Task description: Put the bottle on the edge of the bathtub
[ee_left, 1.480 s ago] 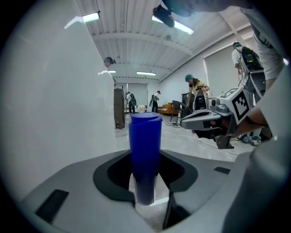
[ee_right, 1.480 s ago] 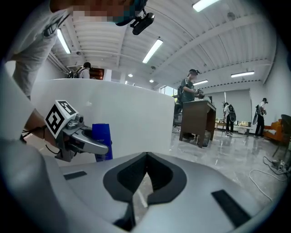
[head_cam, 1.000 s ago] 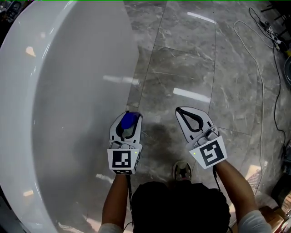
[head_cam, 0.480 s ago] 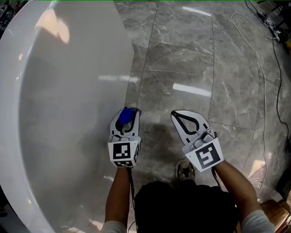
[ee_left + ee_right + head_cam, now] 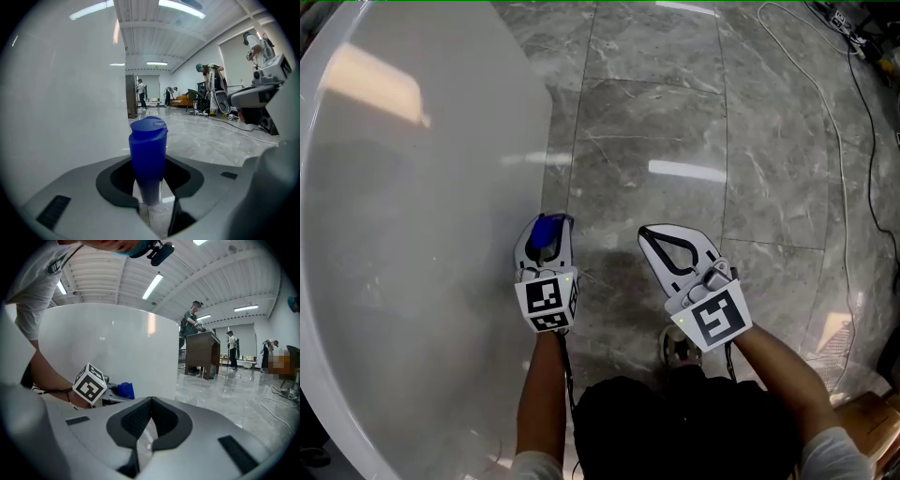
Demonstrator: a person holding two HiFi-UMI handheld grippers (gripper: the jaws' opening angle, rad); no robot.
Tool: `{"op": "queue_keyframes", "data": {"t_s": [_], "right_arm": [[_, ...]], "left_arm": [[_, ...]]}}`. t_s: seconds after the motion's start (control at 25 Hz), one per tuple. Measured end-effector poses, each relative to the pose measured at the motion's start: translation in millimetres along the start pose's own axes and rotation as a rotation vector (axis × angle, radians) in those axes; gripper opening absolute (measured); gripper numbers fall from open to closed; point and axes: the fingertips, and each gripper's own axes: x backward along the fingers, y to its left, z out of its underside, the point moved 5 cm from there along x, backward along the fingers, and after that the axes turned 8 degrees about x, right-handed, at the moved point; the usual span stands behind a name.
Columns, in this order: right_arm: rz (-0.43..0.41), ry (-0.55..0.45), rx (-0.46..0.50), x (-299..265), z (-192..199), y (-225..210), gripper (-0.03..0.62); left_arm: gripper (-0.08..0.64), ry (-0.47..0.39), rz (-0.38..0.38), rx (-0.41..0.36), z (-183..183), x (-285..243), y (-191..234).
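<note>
I count one white bathtub [image 5: 394, 234] and one blue bottle [image 5: 148, 159]. Two grippers, the left gripper [image 5: 546, 225] and the right gripper [image 5: 647, 232], carry one marker cube each. Two cables cross the floor [image 5: 675, 112]: a white cable [image 5: 834, 122] and a black cable [image 5: 872, 141]. Farther off are three people [image 5: 191, 329] and one dark cabinet [image 5: 201, 352].

Big open lab or workshop hall, not an actual bathroom

A glossy white freestanding bathtub [image 5: 441, 187] just sits on polished grey marble floor tiles [image 5: 656, 122]. There are long ceiling strip lights [image 5: 180, 7] overhead, loose cables [image 5: 218, 125] on the floor, and people [image 5: 192, 329] busy at a brown wooden cabinet [image 5: 201, 352] in the background.
</note>
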Motion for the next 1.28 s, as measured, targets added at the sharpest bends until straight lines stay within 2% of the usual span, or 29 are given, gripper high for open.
{"op": "queue_keyframes", "data": {"t_s": [0.36, 0.56, 0.88, 1.28], "right_arm": [[0.009, -0.020, -0.023, -0.9, 7.6, -1.0, 0.005], [0.010, -0.012, -0.029, -0.2, 10.9, -0.7, 0.005], [0.014, -0.020, -0.031, -2.5, 10.6, -2.5, 0.005], [0.007, 0.016, -0.036, -2.6, 19.8, 4.2, 0.005]], "left_arm": [[0.166, 0.039, -0.041, -0.009, 21.8, -11.6, 12.0], [0.166, 0.058, -0.052, 0.017, 33.6, -14.0, 19.0], [0.166, 0.073, -0.037, 0.010, 38.3, -17.6, 15.4], [0.166, 0.039, -0.030, 0.026, 38.7, -22.6, 19.0]]}}
